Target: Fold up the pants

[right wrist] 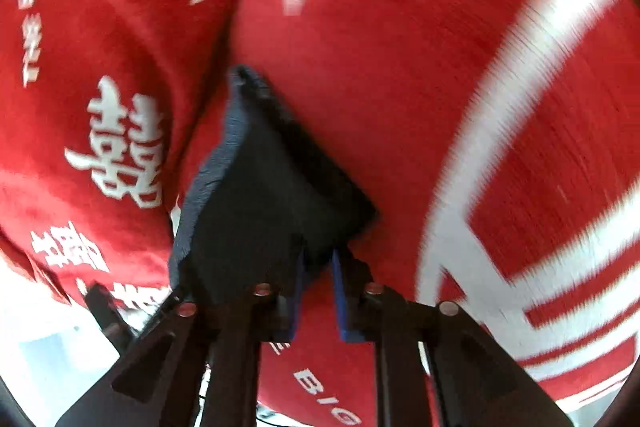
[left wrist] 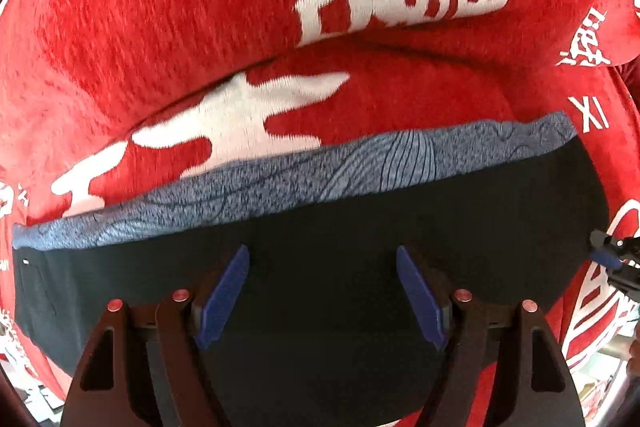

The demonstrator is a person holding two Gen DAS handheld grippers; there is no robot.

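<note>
The pants (left wrist: 320, 267) are dark navy with a blue-grey patterned band along the far edge. They lie flat on a red blanket (left wrist: 160, 27) with white characters. My left gripper (left wrist: 322, 259) is open just above the dark fabric, with its blue pads apart. My right gripper (right wrist: 318, 263) is shut on a corner of the pants (right wrist: 272, 187) and holds it up off the blanket. The right gripper also shows in the left wrist view (left wrist: 608, 255), at the pants' right end.
The red blanket (right wrist: 400, 67) covers the whole surface, with a fold ridge behind the pants. Light floor or clutter (right wrist: 48, 347) shows past the blanket's near edge at lower left of the right wrist view.
</note>
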